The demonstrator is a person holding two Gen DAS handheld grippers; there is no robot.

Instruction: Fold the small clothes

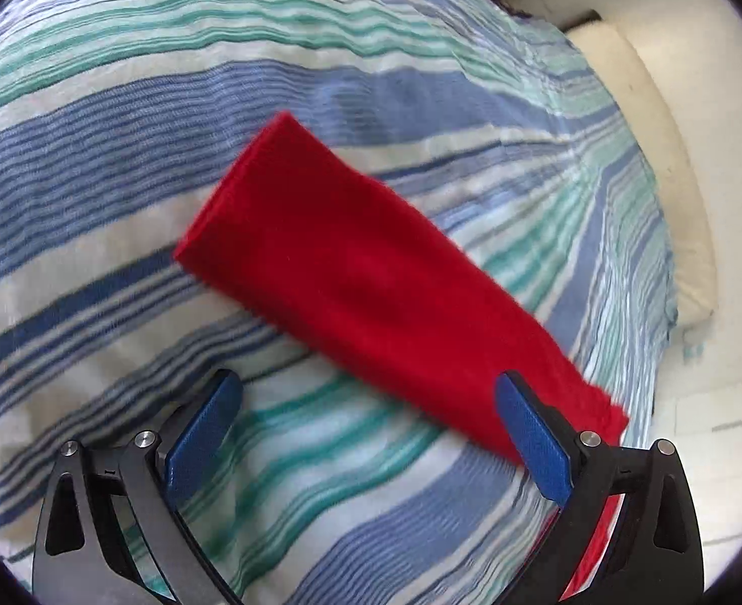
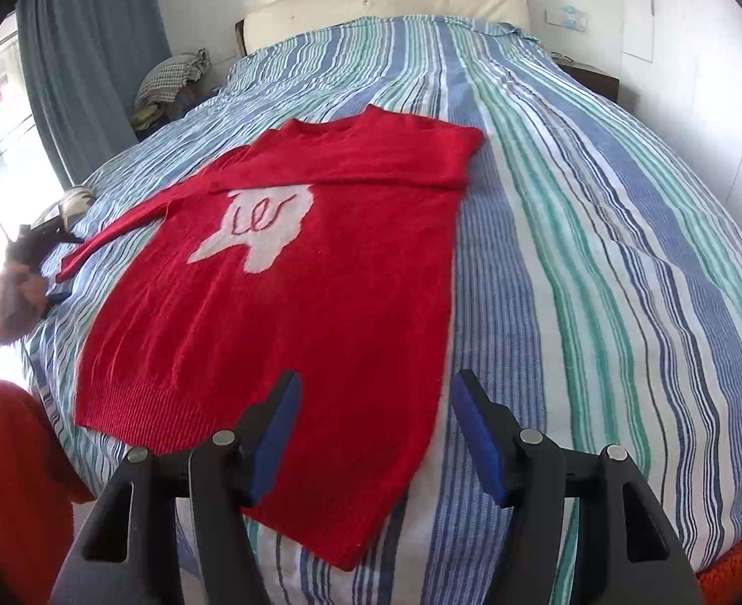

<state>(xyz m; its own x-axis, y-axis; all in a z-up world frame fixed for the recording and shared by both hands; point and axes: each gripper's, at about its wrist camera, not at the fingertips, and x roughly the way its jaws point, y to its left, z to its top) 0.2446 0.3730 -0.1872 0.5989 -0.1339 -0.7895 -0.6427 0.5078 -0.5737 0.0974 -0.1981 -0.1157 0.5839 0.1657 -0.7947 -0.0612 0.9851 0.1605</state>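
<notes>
A red knitted sweater [image 2: 290, 302] with a white patch on its chest lies flat on the striped bed. Its right sleeve is folded across the chest; its left sleeve [image 2: 119, 232] stretches out to the left. In the left wrist view that sleeve [image 1: 371, 272] lies diagonally just beyond my left gripper [image 1: 371, 393], which is open and empty; the cuff end is by its right finger. The left gripper also shows in the right wrist view [image 2: 43, 247], beside the cuff. My right gripper [image 2: 376, 393] is open and empty, hovering over the sweater's hem.
The striped bedspread [image 2: 598, 252] covers the whole bed. A cream headboard cushion [image 2: 386, 0] stands at the far end. A blue curtain [image 2: 83, 65] and a pile of clothes [image 2: 169, 80] are at the far left. A dark nightstand [image 2: 593, 78] is at the far right.
</notes>
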